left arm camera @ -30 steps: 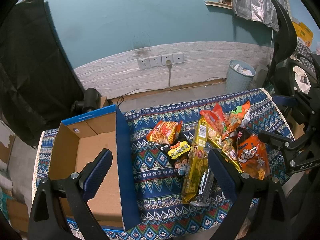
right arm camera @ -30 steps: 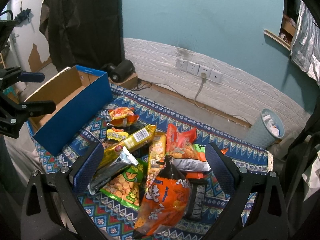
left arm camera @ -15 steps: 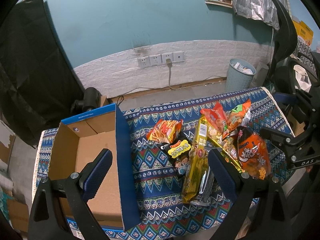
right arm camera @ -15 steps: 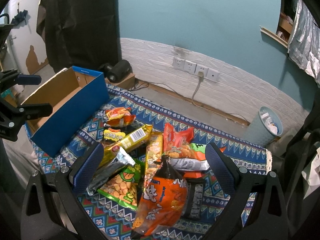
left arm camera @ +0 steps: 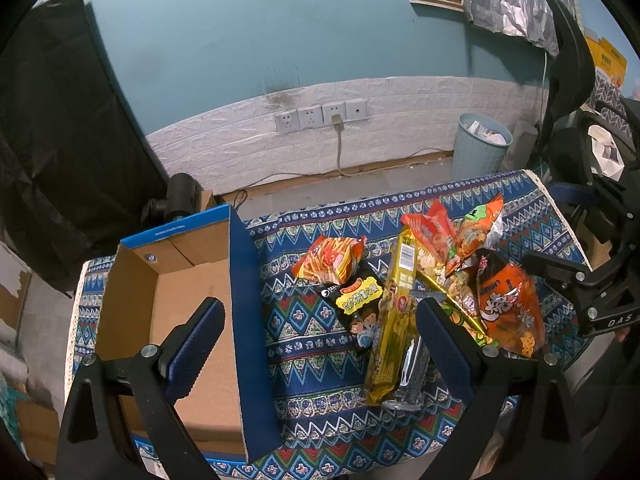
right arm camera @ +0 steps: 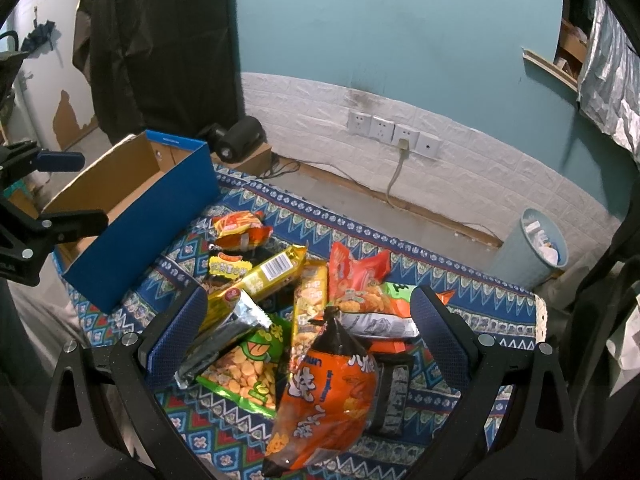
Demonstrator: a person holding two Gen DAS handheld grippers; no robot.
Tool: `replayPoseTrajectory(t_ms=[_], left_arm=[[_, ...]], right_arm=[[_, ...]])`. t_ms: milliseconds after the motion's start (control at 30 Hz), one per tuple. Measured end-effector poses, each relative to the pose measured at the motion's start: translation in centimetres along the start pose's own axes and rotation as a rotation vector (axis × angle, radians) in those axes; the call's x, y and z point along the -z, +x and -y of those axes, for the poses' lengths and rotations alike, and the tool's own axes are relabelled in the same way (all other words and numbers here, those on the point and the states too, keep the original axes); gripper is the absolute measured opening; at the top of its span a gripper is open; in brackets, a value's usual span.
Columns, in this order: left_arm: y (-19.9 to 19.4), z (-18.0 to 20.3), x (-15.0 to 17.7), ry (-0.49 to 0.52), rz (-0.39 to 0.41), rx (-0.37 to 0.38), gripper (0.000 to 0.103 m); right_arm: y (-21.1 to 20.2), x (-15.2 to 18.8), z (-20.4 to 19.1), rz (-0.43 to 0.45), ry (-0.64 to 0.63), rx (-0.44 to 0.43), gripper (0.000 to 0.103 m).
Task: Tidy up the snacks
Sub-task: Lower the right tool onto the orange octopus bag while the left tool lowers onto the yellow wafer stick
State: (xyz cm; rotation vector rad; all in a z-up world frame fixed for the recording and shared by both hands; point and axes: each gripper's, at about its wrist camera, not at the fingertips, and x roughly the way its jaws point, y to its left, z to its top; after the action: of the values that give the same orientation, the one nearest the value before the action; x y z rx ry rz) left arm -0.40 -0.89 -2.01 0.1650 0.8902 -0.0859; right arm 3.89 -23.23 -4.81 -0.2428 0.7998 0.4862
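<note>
A pile of snack packets lies on a patterned blue cloth (left arm camera: 312, 344): a big orange bag (right arm camera: 328, 392), a long yellow pack (left arm camera: 394, 316), a green bag (right arm camera: 248, 364), a small orange packet (left arm camera: 330, 260) and a black-and-yellow packet (left arm camera: 358, 300). An open blue cardboard box (left arm camera: 180, 320) stands at the left with nothing visible inside. My left gripper (left arm camera: 316, 344) is open above the box's right wall and the cloth. My right gripper (right arm camera: 308, 336) is open above the pile, holding nothing.
A teal wall with wall sockets (left arm camera: 320, 116) is behind the table. A blue waste bin (right arm camera: 532, 248) stands on the floor at the right. A black chair (left arm camera: 568, 92) is at the far right. Black fabric (left arm camera: 60, 140) hangs at the left.
The right gripper has drifted slightly, so the pile sits a little more to the left and lower in its view. The left gripper has barely moved. Both stay open.
</note>
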Motion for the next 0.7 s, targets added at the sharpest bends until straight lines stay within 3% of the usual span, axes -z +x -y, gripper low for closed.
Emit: replayPoseTrajectory(t_ms=[200,367,700], left_arm=[[1.8,-0.3,0.1,-0.002,-0.032,0.0,0.098],[4.5,-0.4,0.4,-0.033,-0.103,0.025,0.098],[9.2,1.6,1.2,0.017,-0.192,0.027,0.098]], right_arm=[[0.9,0.3,0.9,-0.051,0.033,0.006,0.099],[2.1,1.0,1.7,-0.101,0.055,0.016,0.099],[5.3,3.6,3.8,-0.222,0.118,0.034,0.099]])
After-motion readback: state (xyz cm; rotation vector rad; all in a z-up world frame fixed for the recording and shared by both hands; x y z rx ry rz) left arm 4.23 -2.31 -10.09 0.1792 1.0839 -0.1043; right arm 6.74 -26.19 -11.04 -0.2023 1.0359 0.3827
